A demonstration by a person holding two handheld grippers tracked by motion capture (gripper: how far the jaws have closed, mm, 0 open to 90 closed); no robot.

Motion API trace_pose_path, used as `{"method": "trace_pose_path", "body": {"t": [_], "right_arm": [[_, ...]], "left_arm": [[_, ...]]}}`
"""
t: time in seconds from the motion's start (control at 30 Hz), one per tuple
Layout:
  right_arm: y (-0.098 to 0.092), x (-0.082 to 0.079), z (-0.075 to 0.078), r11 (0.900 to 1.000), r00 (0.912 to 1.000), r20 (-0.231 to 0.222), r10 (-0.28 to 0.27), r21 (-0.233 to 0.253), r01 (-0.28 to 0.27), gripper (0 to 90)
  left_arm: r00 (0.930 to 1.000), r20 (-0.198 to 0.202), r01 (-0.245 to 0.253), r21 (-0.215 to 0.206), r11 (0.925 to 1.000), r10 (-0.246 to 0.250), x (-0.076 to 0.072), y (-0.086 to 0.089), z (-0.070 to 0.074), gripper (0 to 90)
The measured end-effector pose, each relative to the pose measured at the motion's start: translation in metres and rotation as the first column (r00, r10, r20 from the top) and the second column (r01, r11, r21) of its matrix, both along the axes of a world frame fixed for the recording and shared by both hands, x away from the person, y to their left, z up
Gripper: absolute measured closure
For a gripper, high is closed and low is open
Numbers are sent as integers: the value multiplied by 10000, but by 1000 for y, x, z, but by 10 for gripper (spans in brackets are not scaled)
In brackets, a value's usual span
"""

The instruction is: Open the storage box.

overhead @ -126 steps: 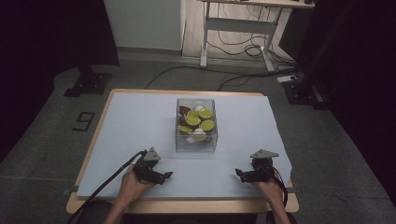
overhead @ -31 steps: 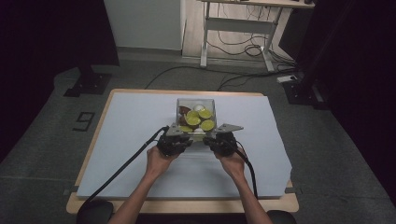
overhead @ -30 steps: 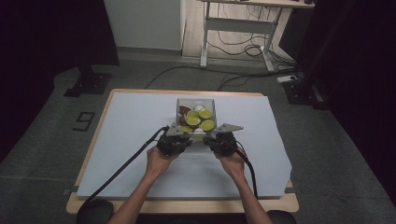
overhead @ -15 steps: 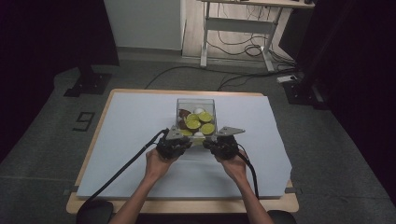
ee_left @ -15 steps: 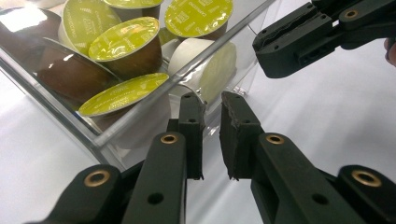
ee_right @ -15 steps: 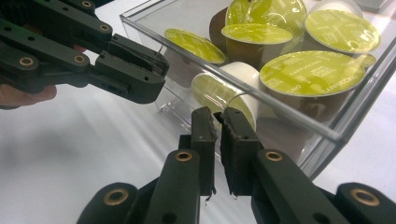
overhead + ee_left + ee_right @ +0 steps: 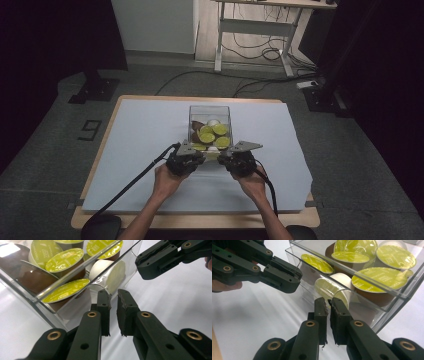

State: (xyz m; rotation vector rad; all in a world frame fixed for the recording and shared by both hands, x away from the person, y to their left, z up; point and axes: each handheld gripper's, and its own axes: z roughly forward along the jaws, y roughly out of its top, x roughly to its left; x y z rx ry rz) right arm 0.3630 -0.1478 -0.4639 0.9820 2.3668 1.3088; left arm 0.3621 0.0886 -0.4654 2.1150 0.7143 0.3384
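both tongs, left (image 7: 113, 293) and right (image 7: 327, 301), are nearly closed at the near wall of the clear box (image 7: 210, 112) mid-tabletop (image 7: 130, 125). each seems to pinch a thin curved tab, though that is hard to confirm. the box holds green-lidded pods (image 7: 206, 137).

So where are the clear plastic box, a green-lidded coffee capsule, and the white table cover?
Clear plastic box (image 7: 209, 108): high view, far rim.
Green-lidded coffee capsule (image 7: 65, 260): left gripper view, middle of its foil lid.
White table cover (image 7: 145, 130): high view, bare part left of the box.
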Motion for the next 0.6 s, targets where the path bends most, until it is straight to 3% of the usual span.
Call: {"method": "trace_pose_path", "body": {"t": [0.6], "right_arm": [[0,-24,1,9995,9996,-2,267,-186,-267,832]], "left_arm": [[9994,-128,307,-105,9995,-309,-23,1,-1,802]]}}
